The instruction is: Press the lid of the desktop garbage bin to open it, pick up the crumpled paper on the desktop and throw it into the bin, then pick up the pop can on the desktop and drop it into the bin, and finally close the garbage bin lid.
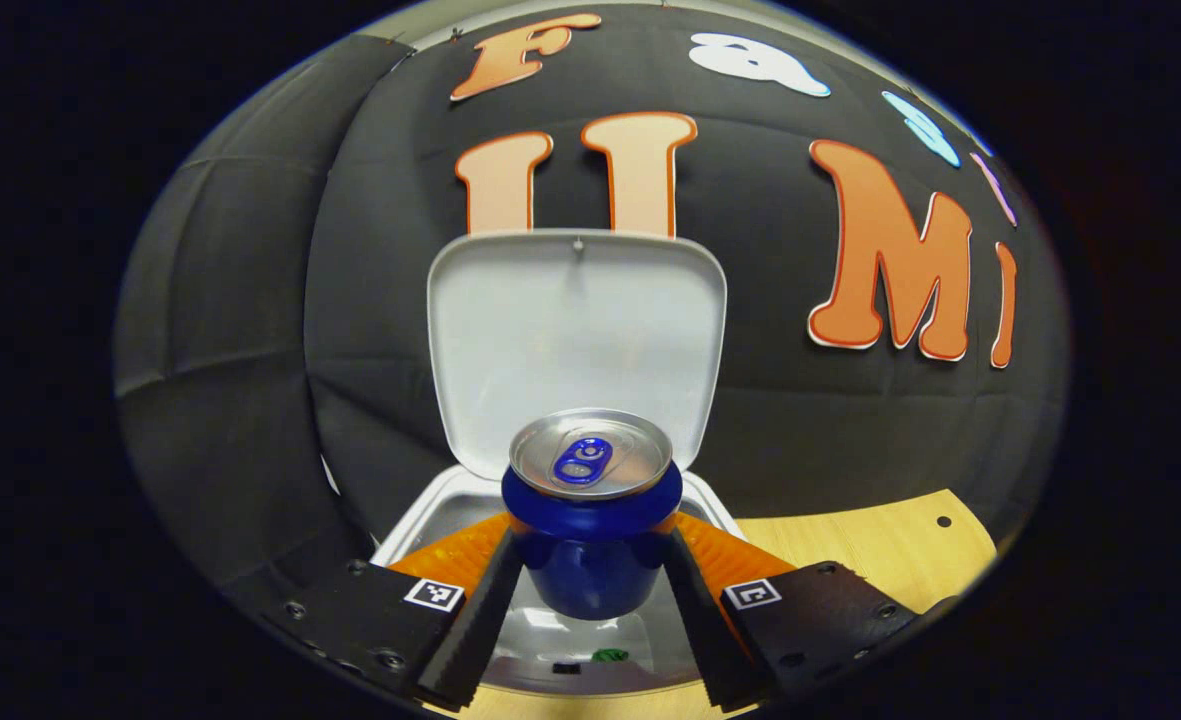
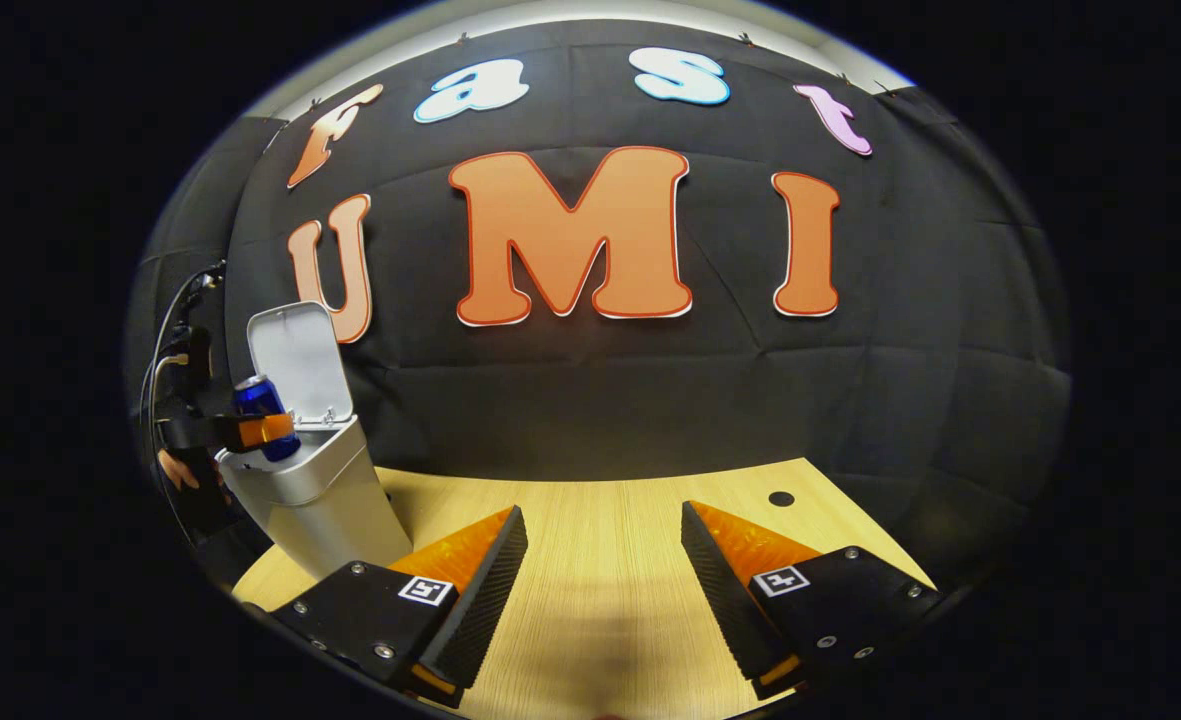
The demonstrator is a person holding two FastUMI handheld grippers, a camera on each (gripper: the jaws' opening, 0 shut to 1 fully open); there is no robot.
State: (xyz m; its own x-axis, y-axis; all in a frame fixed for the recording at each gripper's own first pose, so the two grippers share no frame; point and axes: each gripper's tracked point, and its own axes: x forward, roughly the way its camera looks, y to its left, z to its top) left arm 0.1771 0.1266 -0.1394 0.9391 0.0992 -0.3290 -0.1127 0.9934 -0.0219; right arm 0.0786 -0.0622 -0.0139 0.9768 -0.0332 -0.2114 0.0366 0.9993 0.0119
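A blue pop can (image 1: 590, 520) with a silver top stands upright between the fingers of my left gripper (image 1: 590, 575), which is shut on it. The can hangs right above the open mouth of the white garbage bin (image 1: 430, 520), whose lid (image 1: 575, 330) stands raised behind it. In the right gripper view the same bin (image 2: 315, 490) sits at the far left of the wooden desktop, its lid (image 2: 300, 365) up, with the can (image 2: 262, 410) held over the rim by the other gripper. My right gripper (image 2: 605, 550) is open above bare desktop, nothing between its fingers.
The wooden desktop (image 2: 610, 540) stretches ahead of my right gripper, with a small dark hole (image 2: 781, 498) near its back right. The black cloth wall rises close behind the bin. A hand (image 2: 178, 468) holds the other gripper at the far left.
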